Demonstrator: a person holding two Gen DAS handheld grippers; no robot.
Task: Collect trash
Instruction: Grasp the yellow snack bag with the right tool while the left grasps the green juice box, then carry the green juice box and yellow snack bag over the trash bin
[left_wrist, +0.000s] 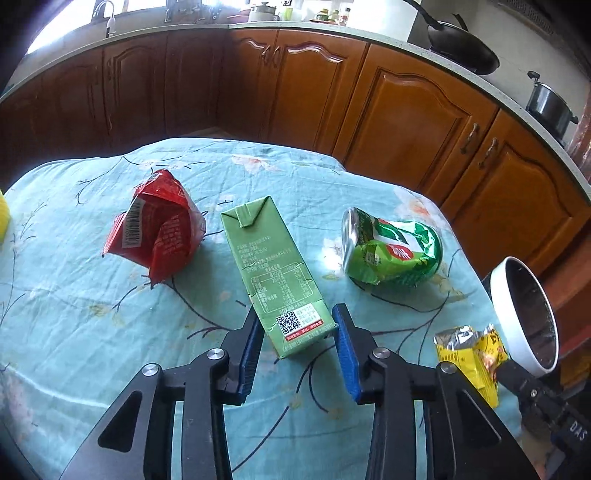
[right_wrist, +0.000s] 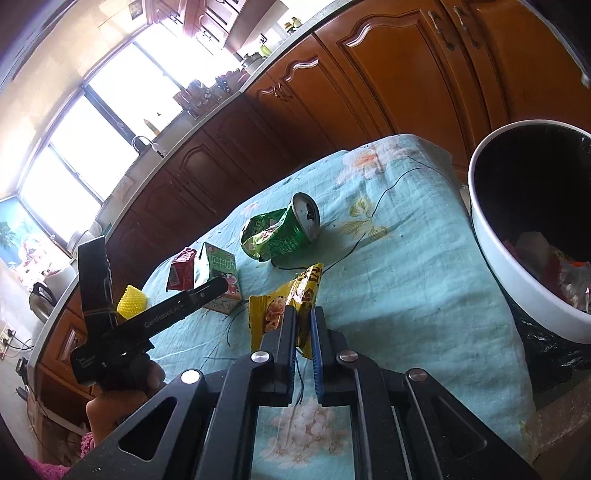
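Observation:
A green milk carton (left_wrist: 275, 273) lies on the teal tablecloth (left_wrist: 74, 314); my left gripper (left_wrist: 297, 328) is open with its near end between the blue pads. The carton also shows in the right wrist view (right_wrist: 221, 280) beside the left gripper (right_wrist: 207, 291). A red crumpled wrapper (left_wrist: 157, 225) lies to its left and a crushed green can (left_wrist: 391, 251) to its right. My right gripper (right_wrist: 303, 317) is shut on a yellow snack wrapper (right_wrist: 288, 306), which also shows in the left wrist view (left_wrist: 469, 350). A white-rimmed trash bin (right_wrist: 517, 266) with a black liner stands off the table's right edge.
A yellow ridged object (right_wrist: 131, 301) sits at the table's far left. Wooden kitchen cabinets (left_wrist: 406, 122) run behind the table under a countertop holding a wok (left_wrist: 461, 48) and a pot (left_wrist: 550, 107). The bin holds some trash.

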